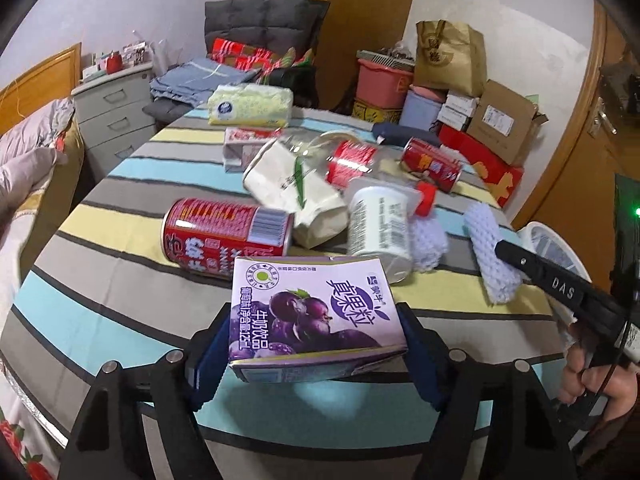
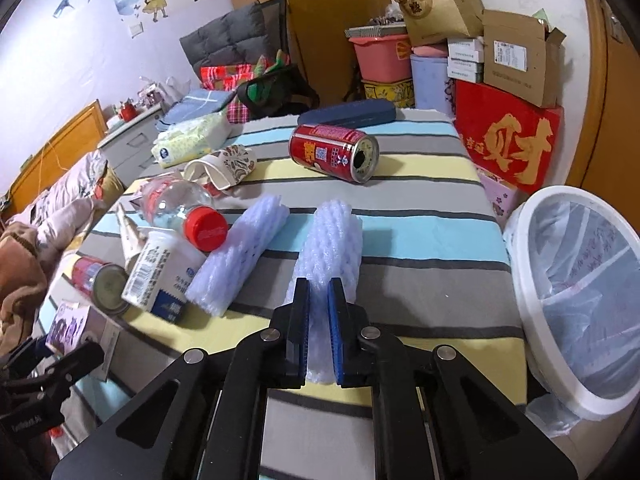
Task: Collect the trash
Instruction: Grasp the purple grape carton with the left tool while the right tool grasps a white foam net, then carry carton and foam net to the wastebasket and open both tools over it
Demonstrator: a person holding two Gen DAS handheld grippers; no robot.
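Observation:
My left gripper [image 1: 316, 344] is shut on a purple grape milk carton [image 1: 308, 308], held just above the near edge of the striped table [image 1: 120, 300]. My right gripper [image 2: 319, 292] is shut on a white foam fruit net [image 2: 330, 240] that lies on the table; it also shows in the left wrist view [image 1: 490, 256]. A second foam net [image 2: 244, 252], a red can [image 2: 334, 152], a clear bottle with a red cap [image 2: 180, 204], a white milk carton [image 2: 160, 276] and another red can [image 1: 224, 236] lie on the table. A white bin with a liner [image 2: 576, 288] stands at the table's right.
A tissue pack [image 1: 250, 104], a crumpled paper cup [image 2: 224, 166], a cream paper bag [image 1: 292, 192] and a dark blue case [image 2: 348, 114] are on the table. Boxes and a red gift box [image 2: 512, 140] are stacked behind. A bed [image 1: 28, 168] is at the left.

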